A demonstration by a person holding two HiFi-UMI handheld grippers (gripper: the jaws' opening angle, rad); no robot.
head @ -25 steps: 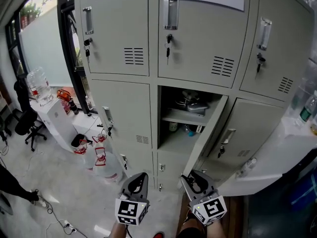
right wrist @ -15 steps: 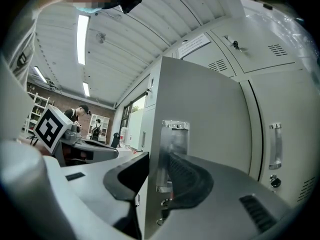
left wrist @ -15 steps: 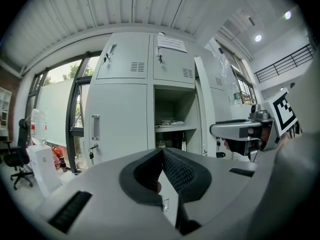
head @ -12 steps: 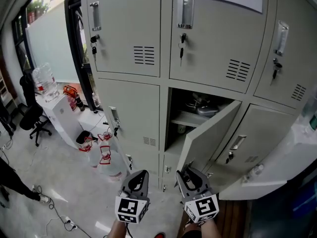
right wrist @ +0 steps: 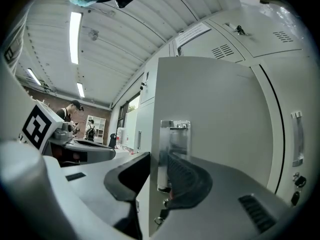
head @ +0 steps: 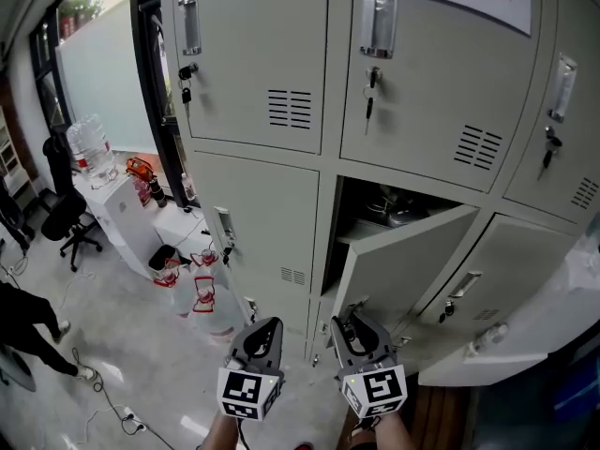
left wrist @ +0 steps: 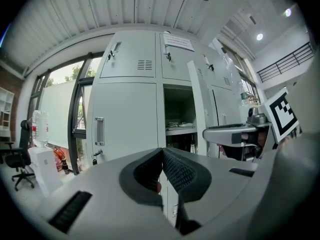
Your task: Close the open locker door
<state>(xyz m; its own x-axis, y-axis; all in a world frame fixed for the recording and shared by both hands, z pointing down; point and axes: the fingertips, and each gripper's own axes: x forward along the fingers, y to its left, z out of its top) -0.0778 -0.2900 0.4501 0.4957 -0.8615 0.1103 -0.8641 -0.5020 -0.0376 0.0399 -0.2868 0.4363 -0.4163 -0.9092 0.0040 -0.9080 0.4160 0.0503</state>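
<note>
The open locker door (head: 403, 261) hangs half swung in front of its middle compartment (head: 394, 204), where things lie on a shelf. My right gripper (head: 349, 322) is at the door's lower free edge. In the right gripper view the door (right wrist: 215, 119) stands edge-on between the jaws, just under its metal handle (right wrist: 172, 154). The jaws of that gripper (right wrist: 159, 166) have just been closing and their pads press on the door from both sides. My left gripper (head: 267, 331) hangs to the left of the door, apart from it. Its pads (left wrist: 162, 156) meet with nothing between them.
Closed grey lockers (head: 262, 64) fill the wall around the open one. At the left stand water bottles (head: 89, 143) on a white cabinet (head: 122, 209), red-handled jugs (head: 202, 293) and an office chair (head: 66, 223). A white counter (head: 525, 336) juts out at the right.
The door has swung further toward its compartment, with the right gripper moving along at its edge. Both grippers have come closer to the lockers.
</note>
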